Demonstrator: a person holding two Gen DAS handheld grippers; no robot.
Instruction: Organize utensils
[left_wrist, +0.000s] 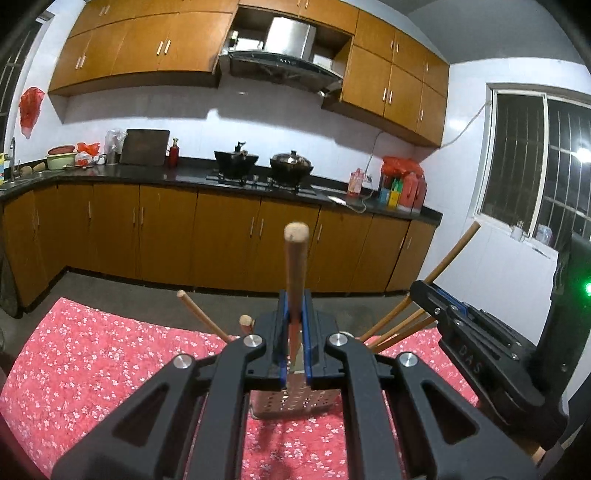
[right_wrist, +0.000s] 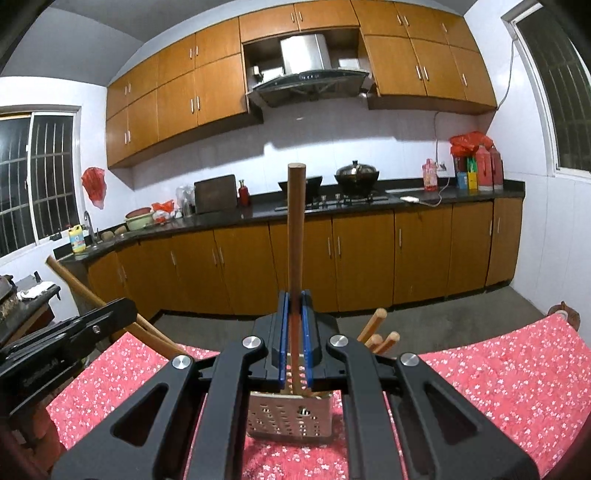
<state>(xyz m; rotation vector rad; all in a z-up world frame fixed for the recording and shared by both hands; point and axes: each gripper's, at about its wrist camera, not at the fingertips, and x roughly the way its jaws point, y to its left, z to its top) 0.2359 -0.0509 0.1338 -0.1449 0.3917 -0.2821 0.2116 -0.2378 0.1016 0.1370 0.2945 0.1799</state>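
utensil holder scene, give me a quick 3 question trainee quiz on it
1. True or false: the left tool is shut on a wooden handle.
2. What does the right tool hold? A) a wooden handle B) a steel lid C) nothing
3. Fill in: the perforated metal holder stands on a ___ flowered cloth.

Key: 1 true; 2 A, its handle stands nearly upright between the pads; 3 red.
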